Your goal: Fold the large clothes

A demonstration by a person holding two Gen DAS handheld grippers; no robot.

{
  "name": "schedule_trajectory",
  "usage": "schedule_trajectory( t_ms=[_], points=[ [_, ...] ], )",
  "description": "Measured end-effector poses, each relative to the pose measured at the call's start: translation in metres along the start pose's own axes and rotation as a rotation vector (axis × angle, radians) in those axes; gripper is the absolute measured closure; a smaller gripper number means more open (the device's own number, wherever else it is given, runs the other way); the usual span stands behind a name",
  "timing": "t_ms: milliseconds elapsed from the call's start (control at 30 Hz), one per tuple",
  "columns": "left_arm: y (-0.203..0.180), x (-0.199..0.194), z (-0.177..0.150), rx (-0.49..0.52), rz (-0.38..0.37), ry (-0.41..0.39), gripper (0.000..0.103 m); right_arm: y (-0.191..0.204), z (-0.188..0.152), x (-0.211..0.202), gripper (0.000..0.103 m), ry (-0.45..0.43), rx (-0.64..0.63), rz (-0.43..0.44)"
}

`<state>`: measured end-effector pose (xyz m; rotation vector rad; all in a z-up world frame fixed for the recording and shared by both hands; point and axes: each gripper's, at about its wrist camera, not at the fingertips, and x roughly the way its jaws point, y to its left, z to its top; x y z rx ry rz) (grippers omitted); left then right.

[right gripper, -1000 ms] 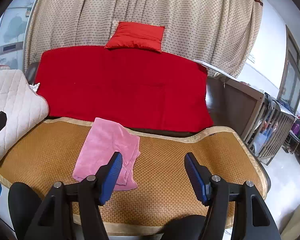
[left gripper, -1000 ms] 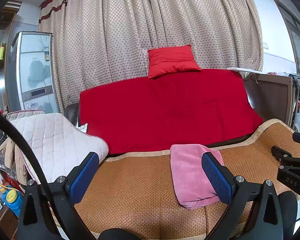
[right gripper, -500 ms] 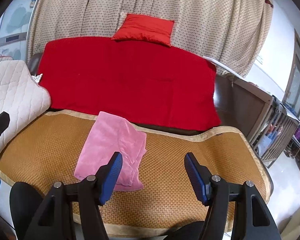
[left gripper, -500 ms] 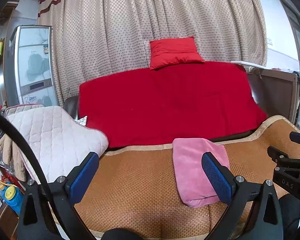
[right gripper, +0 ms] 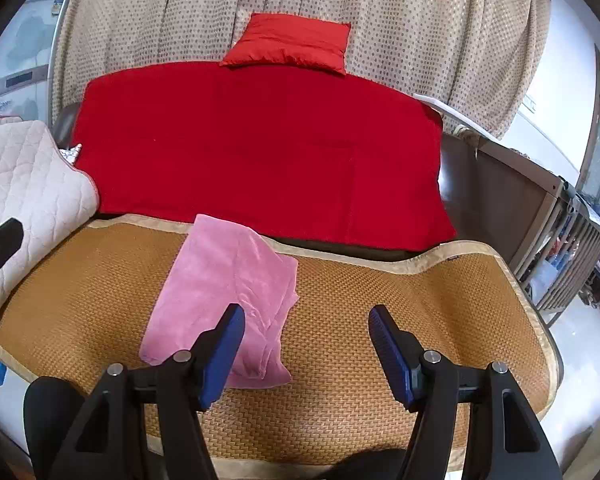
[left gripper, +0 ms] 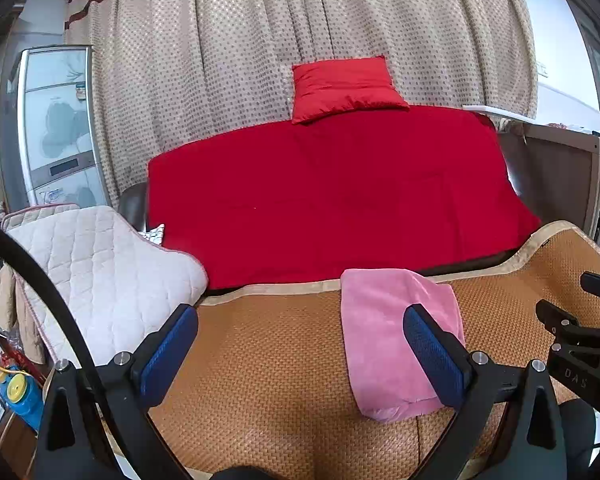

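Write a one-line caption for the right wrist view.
Open right gripper above a folded pink fleece garment lying on a woven brown mat, red blanket behind.

A woven rattan mat [right gripper: 379, 320] covers the seat, tan-bordered all round; a folded pink garment [right gripper: 224, 288] lies flat on its left half, top end at the back edge, bottom end short of the front edge; a quilted cream cushion [right gripper: 24, 176] overlaps the mat's left edge.
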<state>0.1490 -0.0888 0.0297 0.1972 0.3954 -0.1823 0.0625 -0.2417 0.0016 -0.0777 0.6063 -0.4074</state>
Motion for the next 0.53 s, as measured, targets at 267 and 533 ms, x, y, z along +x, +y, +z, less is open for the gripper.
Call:
schedule_trajectory(
  t_ms=[267, 533],
  points=[
    [0.000, 0.018, 0.001, -0.006, -0.013, 0.013, 0.001, 0.002, 0.007, 0.017, 0.035, 0.005, 0.009, 0.008],
    [0.009, 0.045, -0.005, -0.047, -0.022, 0.029, 0.001, 0.016, 0.010, 0.035, 0.035, 0.020, -0.015, 0.017]
  ],
)
